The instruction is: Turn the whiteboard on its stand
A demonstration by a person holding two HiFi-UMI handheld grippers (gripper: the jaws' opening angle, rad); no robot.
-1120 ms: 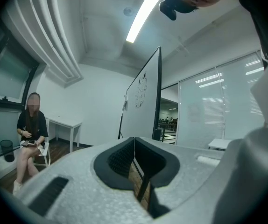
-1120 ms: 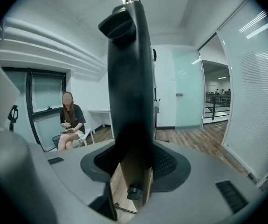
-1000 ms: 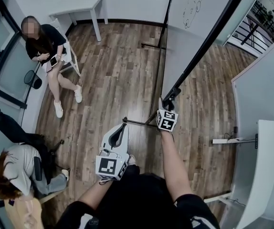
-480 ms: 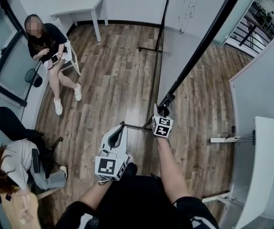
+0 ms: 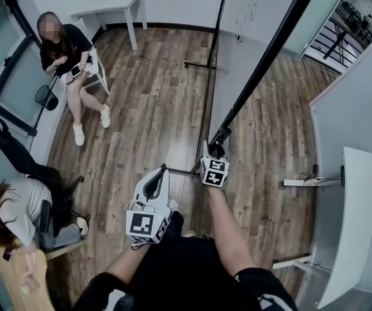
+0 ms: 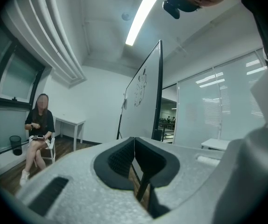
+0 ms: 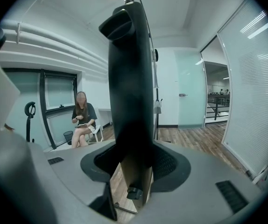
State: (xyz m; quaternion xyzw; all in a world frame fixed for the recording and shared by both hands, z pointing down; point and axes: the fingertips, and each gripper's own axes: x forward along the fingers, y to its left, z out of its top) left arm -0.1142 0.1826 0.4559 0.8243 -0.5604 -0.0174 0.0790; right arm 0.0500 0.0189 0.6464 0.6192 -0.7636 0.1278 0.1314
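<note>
The whiteboard point(image 5: 238, 63) is being held on its stand point(image 5: 207, 96) in the middle of the room, slanted against the back wall, and its near dark side frame point(image 7: 130, 78) is being clamped between the jaws of the right gripper point(image 5: 216, 151). The left gripper point(image 5: 153, 183) is being carried low and apart from the board, its jaws pressed together on nothing. The grip is being judged as made, while most of the turn is being judged as left to do — how far round the board stands cannot be told. To the board's left, wide wooden floor is being left open, with a seated person point(image 5: 66, 50) and a white table point(image 5: 108, 8) well apart. To its right, less room is being offered by a glass partition point(image 5: 361, 102) and a power strip point(image 5: 302, 182). The stand's near foot bar point(image 5: 179, 170) is being kept just beside the holder's feet.
</note>
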